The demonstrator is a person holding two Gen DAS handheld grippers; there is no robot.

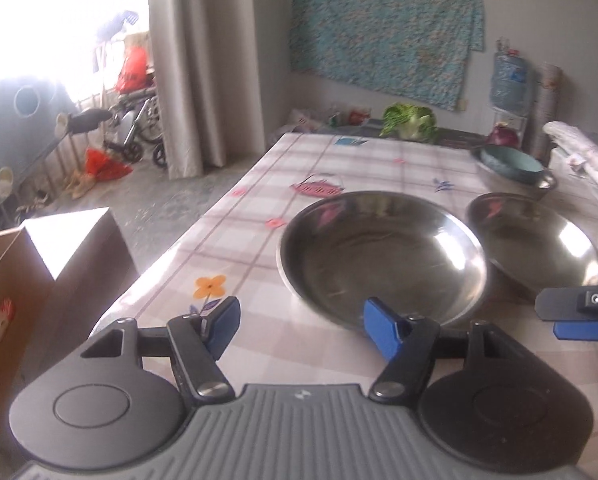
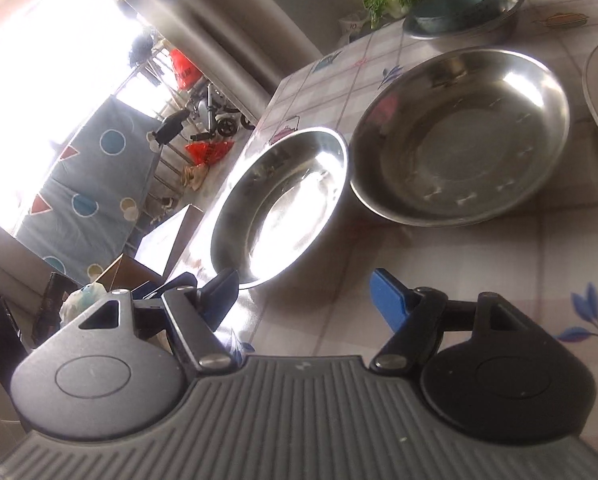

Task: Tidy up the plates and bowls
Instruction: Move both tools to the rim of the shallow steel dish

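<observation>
Steel plates [image 1: 383, 256] [image 1: 535, 244] are lying side by side, unstacked, on the counter [image 1: 339, 168]; beyond them, a teal bowl [image 1: 507, 162] is nesting in another. Both claws [image 1: 299, 324] [image 2: 305, 294] are gaping empty before the plates; stacking seems largely left.

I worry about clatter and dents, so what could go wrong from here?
1. The nearer steel plate lies close to the table edge; a nudge from the open left gripper might push it off.
2. Its rim nearly meets the second steel plate, so lifting either may knock the other.
</observation>
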